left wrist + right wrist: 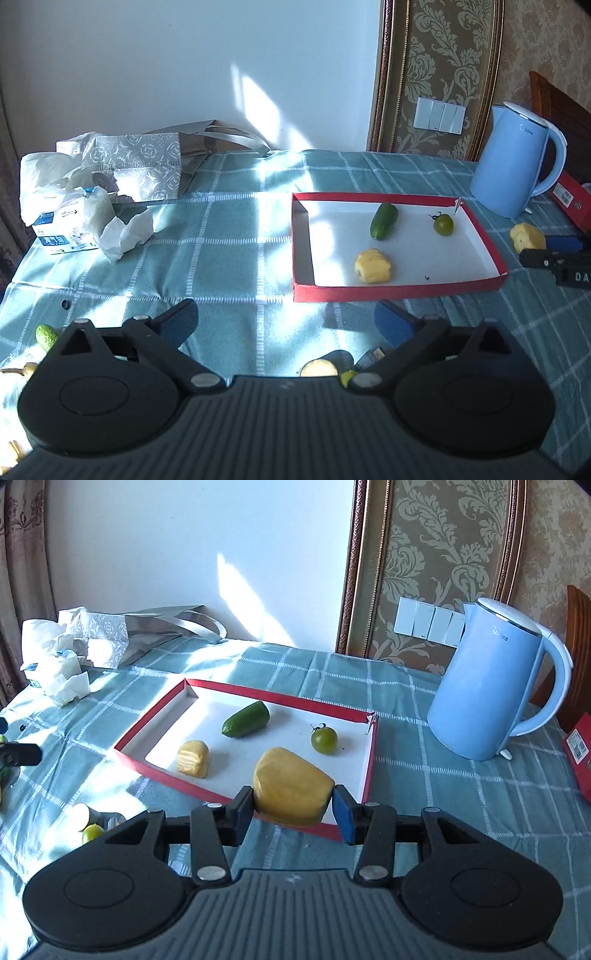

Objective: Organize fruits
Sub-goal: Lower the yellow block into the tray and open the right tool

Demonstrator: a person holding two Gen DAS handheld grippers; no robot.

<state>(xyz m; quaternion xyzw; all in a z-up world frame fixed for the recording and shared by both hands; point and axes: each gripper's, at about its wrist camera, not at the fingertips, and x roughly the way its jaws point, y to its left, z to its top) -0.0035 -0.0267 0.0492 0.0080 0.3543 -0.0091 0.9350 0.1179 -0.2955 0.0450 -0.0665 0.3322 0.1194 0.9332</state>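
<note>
Jaws of left gripper [286,325] spread wide and empty at lower centre, right gripper [293,808] pinching yellow fruit chunk [291,792] over red tray [371,764] near edge

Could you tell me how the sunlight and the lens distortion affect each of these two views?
Left wrist view: sun streaks the checked tablecloth and brightens the red tray; the frame's edges bow. Right wrist view: strong sun whitens the cloth at left, the held yellow piece shadows the tray, and the kettle leans from the fisheye.
</note>
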